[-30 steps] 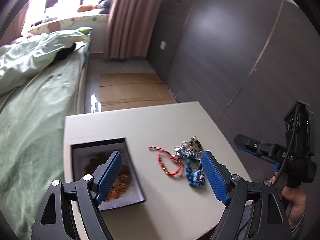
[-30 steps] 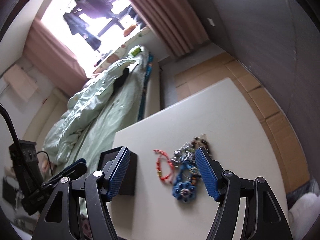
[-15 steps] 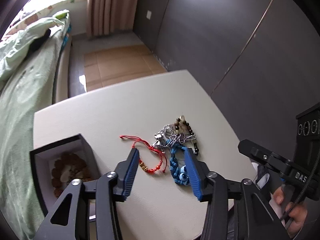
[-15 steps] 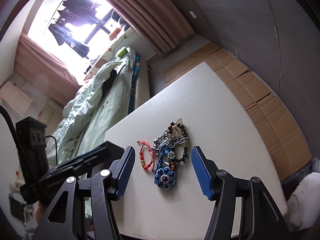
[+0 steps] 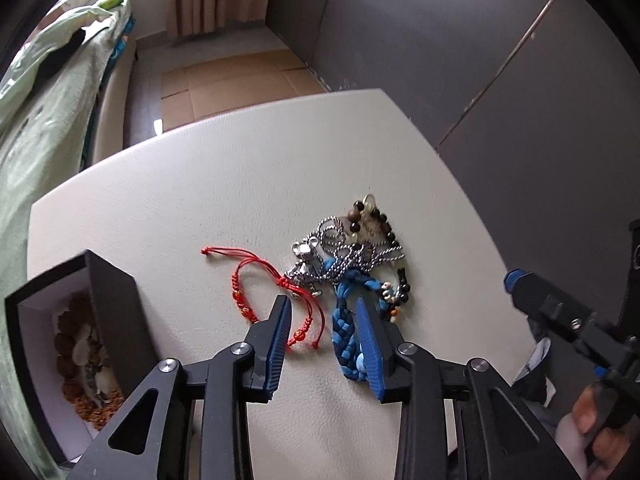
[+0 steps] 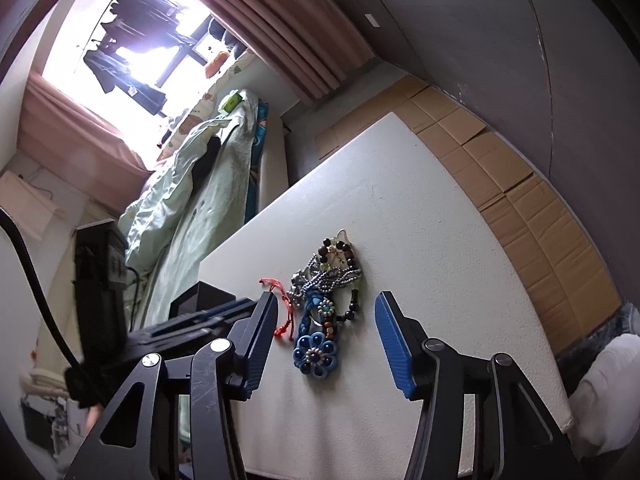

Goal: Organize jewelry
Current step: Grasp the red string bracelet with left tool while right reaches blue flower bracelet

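Jewelry pile (image 5: 352,264) is tangled on the worktop (image 5: 200,184) — pieces can't be counted; left gripper (image 5: 325,344) and right gripper (image 6: 326,338) are both held spread.

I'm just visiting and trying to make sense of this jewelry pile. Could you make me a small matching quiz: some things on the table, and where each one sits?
Things:
1. red cord bracelet
2. blue braided bracelet
3. silver chain
4. brown bead strand

Places:
A. inside the black box
B. beside the right finger of the left tongs
C. between the box and the pile
D. tangled atop the pile

Pairs: 1-C, 2-B, 3-D, 4-A
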`<state>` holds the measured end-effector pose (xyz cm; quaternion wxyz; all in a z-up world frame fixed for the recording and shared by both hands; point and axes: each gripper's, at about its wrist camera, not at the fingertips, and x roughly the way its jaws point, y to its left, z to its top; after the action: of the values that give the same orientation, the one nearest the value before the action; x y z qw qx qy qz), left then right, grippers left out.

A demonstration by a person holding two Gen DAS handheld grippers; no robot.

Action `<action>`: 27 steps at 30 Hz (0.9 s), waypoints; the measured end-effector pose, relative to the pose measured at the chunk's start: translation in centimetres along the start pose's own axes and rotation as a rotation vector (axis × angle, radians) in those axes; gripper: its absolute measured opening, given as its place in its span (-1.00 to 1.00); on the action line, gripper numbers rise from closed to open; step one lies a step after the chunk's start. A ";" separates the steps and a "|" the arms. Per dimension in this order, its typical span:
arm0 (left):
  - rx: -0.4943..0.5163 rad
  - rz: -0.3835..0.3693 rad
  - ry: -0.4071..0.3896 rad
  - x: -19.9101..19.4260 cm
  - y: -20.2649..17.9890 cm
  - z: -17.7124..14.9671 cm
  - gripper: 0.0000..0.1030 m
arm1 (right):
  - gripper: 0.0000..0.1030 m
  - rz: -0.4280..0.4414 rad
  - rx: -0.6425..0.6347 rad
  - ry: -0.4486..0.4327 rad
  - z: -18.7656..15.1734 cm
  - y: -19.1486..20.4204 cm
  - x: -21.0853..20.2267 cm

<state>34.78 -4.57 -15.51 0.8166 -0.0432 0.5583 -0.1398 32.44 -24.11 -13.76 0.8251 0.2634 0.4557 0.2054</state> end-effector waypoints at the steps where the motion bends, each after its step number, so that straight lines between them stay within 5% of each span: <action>1: 0.000 0.005 0.001 0.2 0.0 0.0 -0.32 | -0.01 -0.002 0.000 0.002 0.0 0.0 0.1; 11: -0.017 0.004 0.033 1.9 0.4 0.2 -0.34 | -0.01 -0.012 -0.009 0.009 0.0 0.1 0.5; 20: -0.004 0.030 0.051 2.6 0.7 -0.3 -0.90 | -0.01 -0.028 -0.019 0.022 0.0 0.3 1.2; 27: -0.054 -0.011 -0.050 -0.8 1.3 -1.0 -0.92 | -0.14 -0.042 -0.057 0.085 -0.1 0.9 3.7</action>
<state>33.80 -3.07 -15.49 0.8282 -0.0718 0.5408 -0.1279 34.12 -21.18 -15.65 0.8162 0.2212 0.4899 0.2118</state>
